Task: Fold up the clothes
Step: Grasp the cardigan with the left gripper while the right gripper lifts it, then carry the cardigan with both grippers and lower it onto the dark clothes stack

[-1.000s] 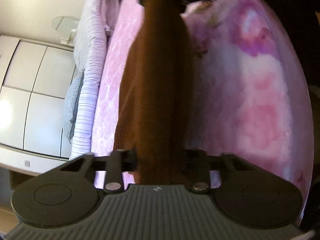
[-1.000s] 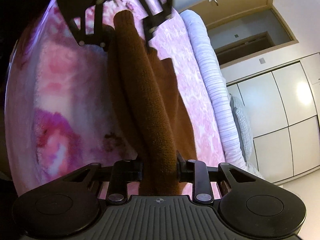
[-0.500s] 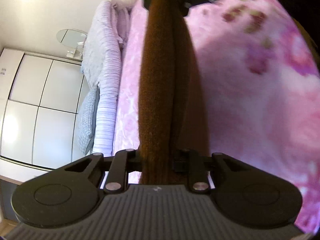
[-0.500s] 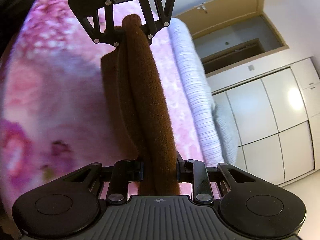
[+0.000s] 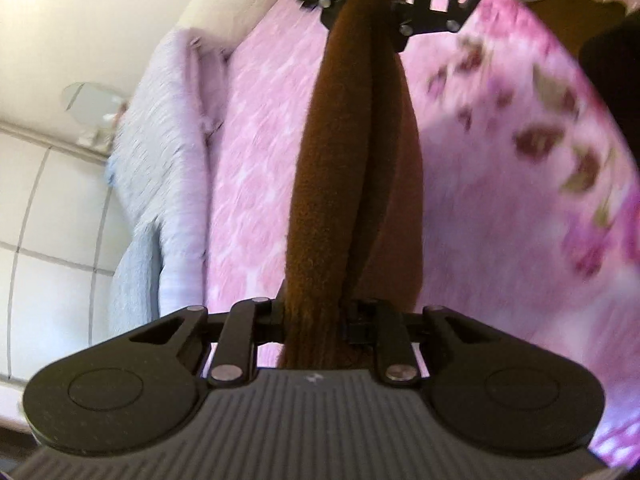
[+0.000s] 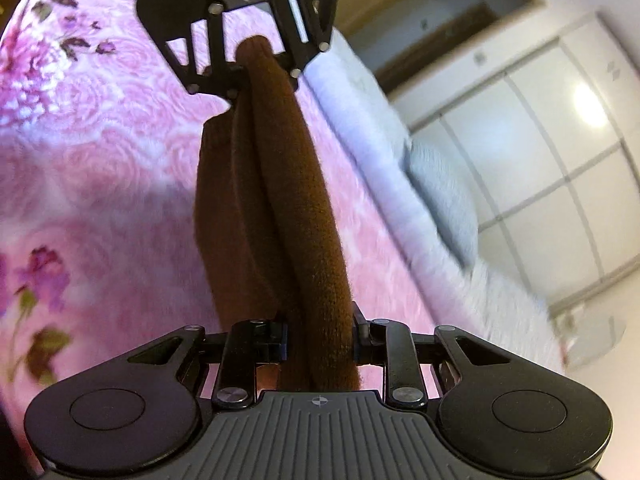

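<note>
A brown knit garment [image 5: 340,168] is stretched taut in the air between my two grippers, with its loose lower part hanging toward the pink bed below. My left gripper [image 5: 316,316] is shut on one end of it. The right gripper [image 5: 376,8] shows at the top of the left wrist view, clamped on the far end. In the right wrist view the same brown garment [image 6: 304,208] runs from my right gripper [image 6: 320,340], shut on it, up to the left gripper [image 6: 256,68] at the top.
A pink flowered bedspread [image 5: 520,200] lies under the garment. A lilac striped duvet [image 5: 176,152] and a grey pillow [image 6: 440,184] lie along the bed's far side. White wardrobe doors [image 6: 560,160] and a brown doorway [image 6: 452,28] stand beyond.
Both grippers have lifted and swung with the garment still held taut. The views have tilted, so more of the wall, duvet and flowered bedspread shows. The grips have not changed.
</note>
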